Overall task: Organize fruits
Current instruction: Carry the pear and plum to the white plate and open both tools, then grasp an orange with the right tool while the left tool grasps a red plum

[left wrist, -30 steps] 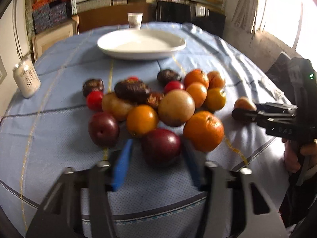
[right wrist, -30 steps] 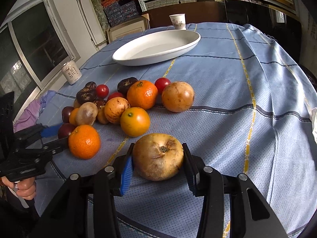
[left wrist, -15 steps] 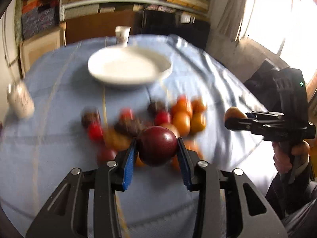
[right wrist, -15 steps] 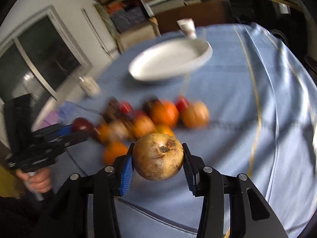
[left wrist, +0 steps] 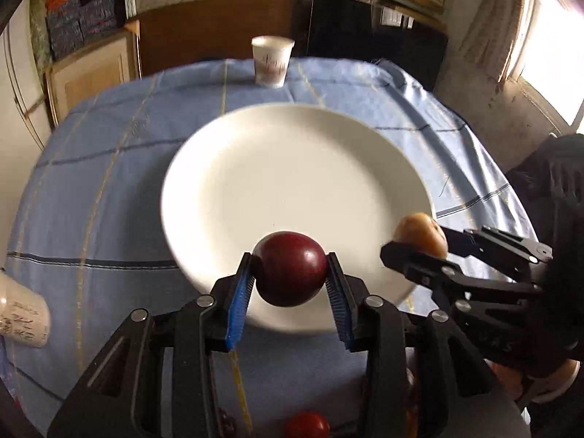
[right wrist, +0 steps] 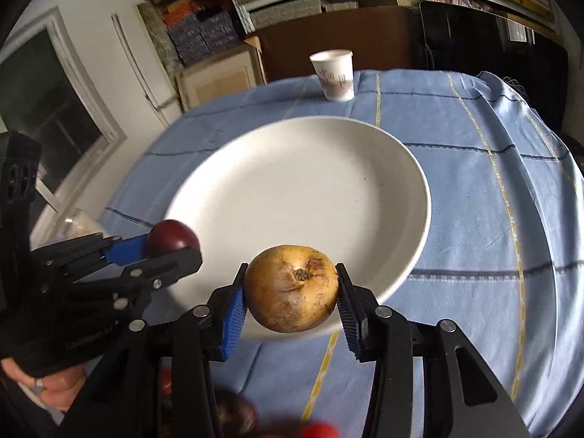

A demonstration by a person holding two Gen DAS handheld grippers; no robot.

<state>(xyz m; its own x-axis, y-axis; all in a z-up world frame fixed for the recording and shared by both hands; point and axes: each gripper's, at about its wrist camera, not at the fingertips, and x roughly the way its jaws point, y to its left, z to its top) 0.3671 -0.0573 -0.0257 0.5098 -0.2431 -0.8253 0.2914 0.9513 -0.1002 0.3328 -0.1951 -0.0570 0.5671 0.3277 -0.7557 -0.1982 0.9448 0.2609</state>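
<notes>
Your left gripper (left wrist: 290,279) clamped one dark red plum (left wrist: 290,268) over the plate's near rim | your right gripper (right wrist: 290,297) clamped one yellow-brown fruit (right wrist: 291,288) there too | one white plate (left wrist: 292,168) lay bare | one paper cup (left wrist: 272,60) stood beyond

White plate (left wrist: 292,168) lies bare — only the paper cup (left wrist: 272,60) stands beyond.

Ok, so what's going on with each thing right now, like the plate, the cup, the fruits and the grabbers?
white plate: empty, flat on the tablecloth.
paper cup: upright, behind the plate.
dark red plum: pinched in the left gripper, over the plate's near edge.
brown-yellow fruit: pinched in the right gripper, over the plate's near edge.
white jar: at the left edge, mostly cut off.
</notes>
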